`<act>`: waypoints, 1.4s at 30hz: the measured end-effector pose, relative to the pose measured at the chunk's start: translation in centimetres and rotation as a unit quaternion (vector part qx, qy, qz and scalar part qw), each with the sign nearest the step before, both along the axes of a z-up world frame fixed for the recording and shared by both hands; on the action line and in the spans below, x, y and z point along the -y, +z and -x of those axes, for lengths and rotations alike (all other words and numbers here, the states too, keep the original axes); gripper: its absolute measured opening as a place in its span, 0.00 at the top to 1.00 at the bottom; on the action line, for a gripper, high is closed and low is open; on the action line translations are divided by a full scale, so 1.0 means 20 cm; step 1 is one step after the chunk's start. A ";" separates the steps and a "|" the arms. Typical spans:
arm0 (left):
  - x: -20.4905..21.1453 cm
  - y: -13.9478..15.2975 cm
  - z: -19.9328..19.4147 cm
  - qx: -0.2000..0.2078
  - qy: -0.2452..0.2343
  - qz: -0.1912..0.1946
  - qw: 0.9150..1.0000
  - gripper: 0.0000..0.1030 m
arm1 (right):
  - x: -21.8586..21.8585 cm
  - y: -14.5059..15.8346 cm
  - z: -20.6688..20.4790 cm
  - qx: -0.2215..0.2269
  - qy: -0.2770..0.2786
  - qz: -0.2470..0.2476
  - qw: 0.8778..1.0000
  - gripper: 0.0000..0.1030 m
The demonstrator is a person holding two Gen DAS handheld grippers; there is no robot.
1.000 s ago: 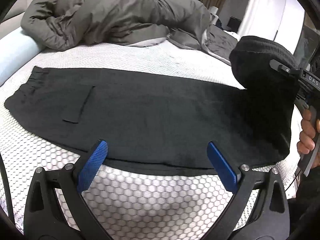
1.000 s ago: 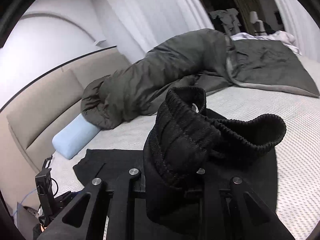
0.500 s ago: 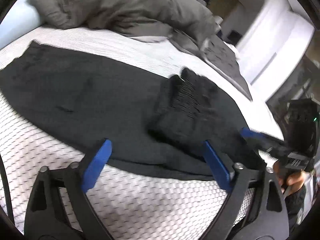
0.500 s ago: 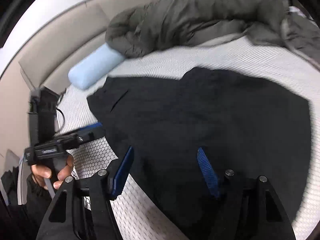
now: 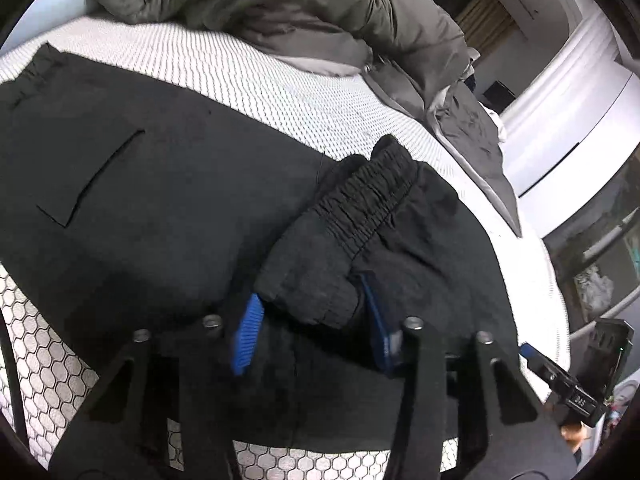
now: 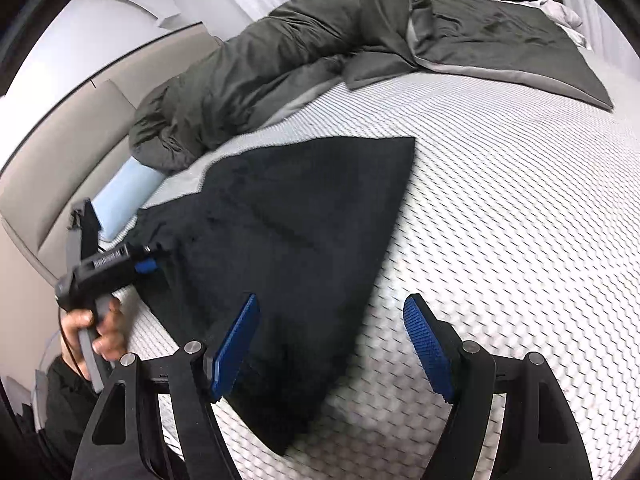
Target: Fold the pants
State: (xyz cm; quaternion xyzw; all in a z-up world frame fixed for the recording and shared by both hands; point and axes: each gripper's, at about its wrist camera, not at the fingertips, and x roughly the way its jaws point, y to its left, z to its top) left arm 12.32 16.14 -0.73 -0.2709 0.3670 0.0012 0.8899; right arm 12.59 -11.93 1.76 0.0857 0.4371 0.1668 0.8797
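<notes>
Black pants (image 5: 152, 184) lie flat across the white mattress (image 5: 304, 92), pocket side up. Their elastic cuffs (image 5: 360, 200) are folded back onto the legs. My left gripper (image 5: 310, 312) is shut on the bunched cuff end, blue pads pressing both sides of it. In the right wrist view the pants (image 6: 304, 216) spread ahead and to the left, and my right gripper (image 6: 332, 344) is open and empty, straddling their near right edge. The left gripper (image 6: 148, 266) shows there at the pants' left edge, held by a hand.
A rumpled grey-green duvet (image 6: 288, 60) lies along the far side of the bed. A light blue bolster (image 6: 124, 196) rests against the beige headboard (image 6: 60, 152). The honeycomb mattress cover (image 6: 520, 200) stretches to the right. The right gripper's body (image 5: 576, 384) sits at the lower right.
My right gripper laid the cuff end onto the pants, let go and drew back open. My left gripper moved onto the folded cuffs and closed on them.
</notes>
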 end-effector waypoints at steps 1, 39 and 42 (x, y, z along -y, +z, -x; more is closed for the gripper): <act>0.01 0.01 0.00 0.001 0.002 -0.006 1.000 0.62 | 0.02 -0.01 0.00 -0.003 -0.002 0.002 1.000 0.26; -0.06 0.27 0.15 0.026 -0.035 -0.050 0.998 0.17 | 0.15 -0.09 0.05 -0.062 0.010 -0.080 0.995 0.26; 0.07 0.37 -0.08 0.028 -0.086 -0.088 0.992 0.16 | 0.17 -0.08 0.03 -0.059 0.003 -0.081 0.995 0.26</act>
